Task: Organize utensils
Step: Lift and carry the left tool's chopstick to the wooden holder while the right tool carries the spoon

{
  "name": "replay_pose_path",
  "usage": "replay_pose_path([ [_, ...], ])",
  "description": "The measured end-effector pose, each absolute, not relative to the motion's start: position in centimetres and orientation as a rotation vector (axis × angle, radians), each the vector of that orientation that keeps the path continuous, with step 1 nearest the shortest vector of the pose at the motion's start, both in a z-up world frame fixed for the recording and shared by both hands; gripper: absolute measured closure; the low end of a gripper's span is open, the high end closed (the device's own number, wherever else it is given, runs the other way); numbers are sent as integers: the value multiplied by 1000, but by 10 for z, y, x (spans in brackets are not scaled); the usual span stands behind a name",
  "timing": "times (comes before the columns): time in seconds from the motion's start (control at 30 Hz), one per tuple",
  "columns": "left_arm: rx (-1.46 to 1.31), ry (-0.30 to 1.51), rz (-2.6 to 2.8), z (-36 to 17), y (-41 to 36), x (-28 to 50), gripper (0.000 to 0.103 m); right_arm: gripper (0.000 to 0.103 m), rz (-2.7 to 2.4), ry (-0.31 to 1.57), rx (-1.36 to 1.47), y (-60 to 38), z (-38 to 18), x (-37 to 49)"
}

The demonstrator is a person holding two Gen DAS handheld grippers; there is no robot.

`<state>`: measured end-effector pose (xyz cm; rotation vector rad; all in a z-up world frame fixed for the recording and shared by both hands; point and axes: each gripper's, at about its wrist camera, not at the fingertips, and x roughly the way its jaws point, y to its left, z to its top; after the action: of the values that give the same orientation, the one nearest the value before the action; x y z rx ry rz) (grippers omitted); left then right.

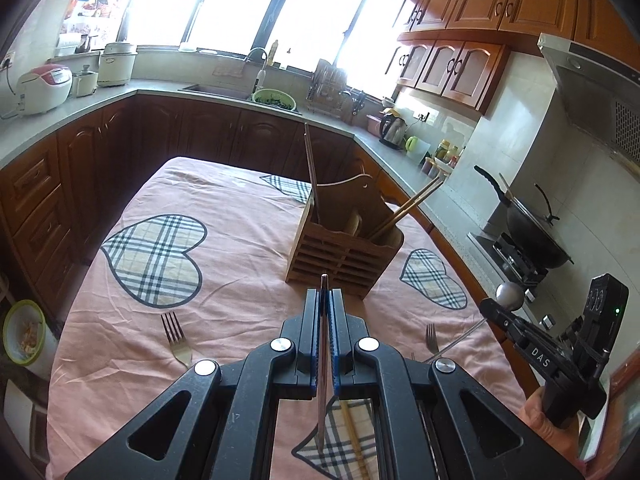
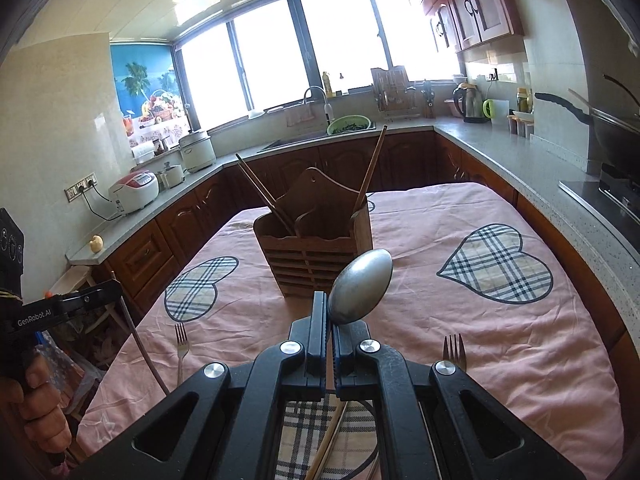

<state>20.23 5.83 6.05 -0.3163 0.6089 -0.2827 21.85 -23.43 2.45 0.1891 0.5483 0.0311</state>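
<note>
A wooden utensil holder stands mid-table with chopsticks leaning in it. My left gripper is shut on a thin metal utensil handle, held above the table just short of the holder. My right gripper is shut on a metal spoon, bowl up, in front of the holder; it also shows in the left wrist view. Two forks lie on the cloth, seen too in the right wrist view. Loose chopsticks lie under the left gripper.
The table carries a pink cloth with plaid hearts. Kitchen counters surround it, with rice cookers, a sink and a kettle. A wok sits on the stove at the right. A bin stands by the table's left side.
</note>
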Motion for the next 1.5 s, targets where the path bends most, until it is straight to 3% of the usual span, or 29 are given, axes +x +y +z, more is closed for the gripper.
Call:
replay_pose_path([
  [1.0, -410, 334, -277, 104, 89, 271, 101, 101, 3, 385, 178, -250, 77, 277],
  [1.5, -479, 261, -257, 80, 89, 344, 100, 101, -61, 308, 156, -260, 87, 328],
])
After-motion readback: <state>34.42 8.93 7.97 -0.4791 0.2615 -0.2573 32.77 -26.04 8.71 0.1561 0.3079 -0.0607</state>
